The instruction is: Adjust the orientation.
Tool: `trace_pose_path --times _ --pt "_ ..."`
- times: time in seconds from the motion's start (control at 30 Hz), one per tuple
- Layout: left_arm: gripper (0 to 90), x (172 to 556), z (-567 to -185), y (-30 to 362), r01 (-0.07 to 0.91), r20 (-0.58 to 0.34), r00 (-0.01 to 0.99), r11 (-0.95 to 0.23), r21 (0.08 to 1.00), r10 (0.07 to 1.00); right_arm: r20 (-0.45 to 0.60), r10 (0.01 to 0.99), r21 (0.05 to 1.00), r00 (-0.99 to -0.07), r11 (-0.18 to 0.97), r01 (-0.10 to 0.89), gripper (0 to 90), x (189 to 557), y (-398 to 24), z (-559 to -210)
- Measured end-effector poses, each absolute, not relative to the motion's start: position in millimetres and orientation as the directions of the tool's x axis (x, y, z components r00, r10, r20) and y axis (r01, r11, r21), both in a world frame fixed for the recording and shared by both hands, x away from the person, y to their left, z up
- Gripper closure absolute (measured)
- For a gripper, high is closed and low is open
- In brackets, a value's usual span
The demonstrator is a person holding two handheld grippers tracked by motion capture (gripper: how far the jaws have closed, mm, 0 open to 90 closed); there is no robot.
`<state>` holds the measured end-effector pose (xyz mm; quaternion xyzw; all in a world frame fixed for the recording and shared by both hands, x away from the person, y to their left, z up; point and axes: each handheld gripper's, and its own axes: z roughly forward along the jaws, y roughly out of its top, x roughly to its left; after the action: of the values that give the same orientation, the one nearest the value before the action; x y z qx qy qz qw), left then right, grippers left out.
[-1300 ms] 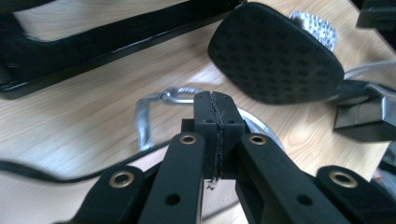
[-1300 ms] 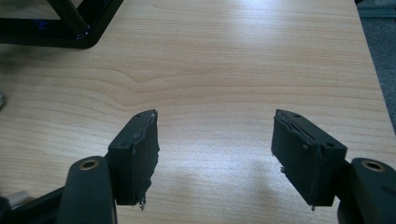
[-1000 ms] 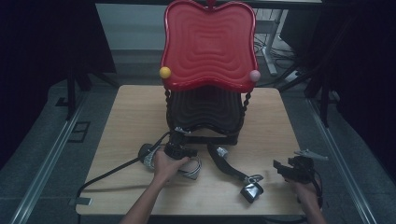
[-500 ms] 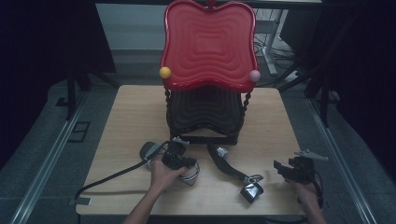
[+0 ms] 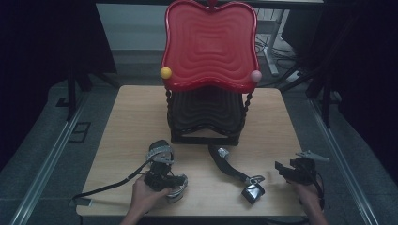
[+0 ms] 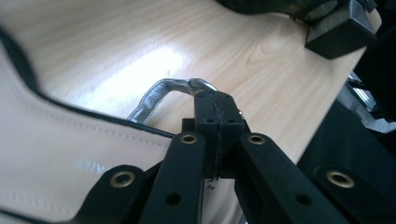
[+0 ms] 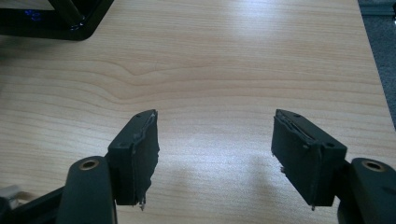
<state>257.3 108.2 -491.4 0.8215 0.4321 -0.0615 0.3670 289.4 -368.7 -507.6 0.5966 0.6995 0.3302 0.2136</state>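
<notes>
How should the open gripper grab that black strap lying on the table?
Probably at the chunky buckle end: it stands up off the table, while the rest of the black strap lies flat. Come from the right, where the open right gripper is, with its jaws either side of the buckle.

At the table's near edge, the person's left hand (image 5: pixel 143 194) holds the left gripper (image 6: pixel 217 114) low, its jaws pressed together. The right hand (image 5: pixel 307 194), at the near right corner, holds the right gripper (image 7: pixel 215 154) level, jaws wide apart.
</notes>
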Motion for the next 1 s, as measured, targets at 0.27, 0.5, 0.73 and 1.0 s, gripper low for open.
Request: trace_pose_path --times 0.27,0.5,0.73,1.0 --pt "90.0 235 -489 141 0.755 -0.391 0.613 -0.365 0.545 0.686 0.099 0.976 0.714 -0.192 0.065 0.697 32.4 289 -368 -508" --pt "90.0 227 -489 171 0.773 -0.391 0.582 -0.336 0.538 0.713 0.094 0.976 0.709 -0.195 0.072 0.702 32.4 290 -365 -510" --pt "90.0 227 -488 199 0.795 -0.374 0.537 -0.305 0.525 0.756 0.093 0.976 0.709 -0.195 0.072 0.702 32.4 290 -365 -510" --pt "83.4 228 -482 213 0.791 -0.357 0.514 -0.271 0.548 0.780 0.098 0.976 0.708 -0.196 0.070 0.703 32.3 290 -365 -510"
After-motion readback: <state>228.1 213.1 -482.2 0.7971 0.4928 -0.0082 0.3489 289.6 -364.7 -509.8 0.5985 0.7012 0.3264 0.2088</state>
